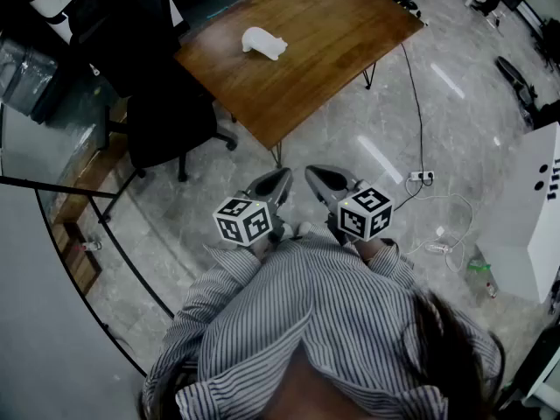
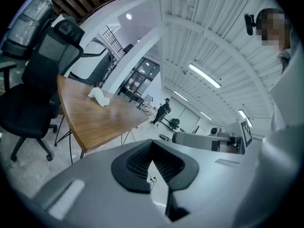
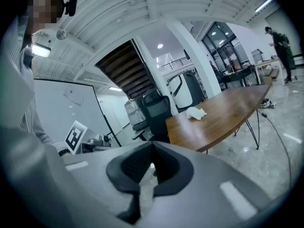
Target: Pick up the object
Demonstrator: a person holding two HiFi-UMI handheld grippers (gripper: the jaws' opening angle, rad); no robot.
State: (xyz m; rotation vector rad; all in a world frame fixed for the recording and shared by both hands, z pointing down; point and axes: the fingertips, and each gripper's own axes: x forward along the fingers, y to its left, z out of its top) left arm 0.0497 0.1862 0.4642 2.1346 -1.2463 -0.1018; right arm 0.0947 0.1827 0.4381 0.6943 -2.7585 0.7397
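Observation:
The object is a small white lump (image 1: 263,42) lying near the far left edge of the brown wooden table (image 1: 324,51). It shows too in the left gripper view as the white object (image 2: 99,97) and in the right gripper view as the white object (image 3: 195,112), far off in both. I hold both grippers close to my chest, above the floor and well short of the table. My left gripper (image 1: 281,182) and my right gripper (image 1: 318,178) are shut with nothing between their jaws. Their closed tips show at left gripper (image 2: 152,152) and right gripper (image 3: 151,156).
A black office chair (image 1: 166,116) stands at the table's left near corner. A cable runs from the table down to a power strip (image 1: 421,176) on the tiled floor. A white cabinet (image 1: 535,208) stands at the right, a glass partition (image 1: 52,191) at the left. A person (image 2: 164,111) stands far off.

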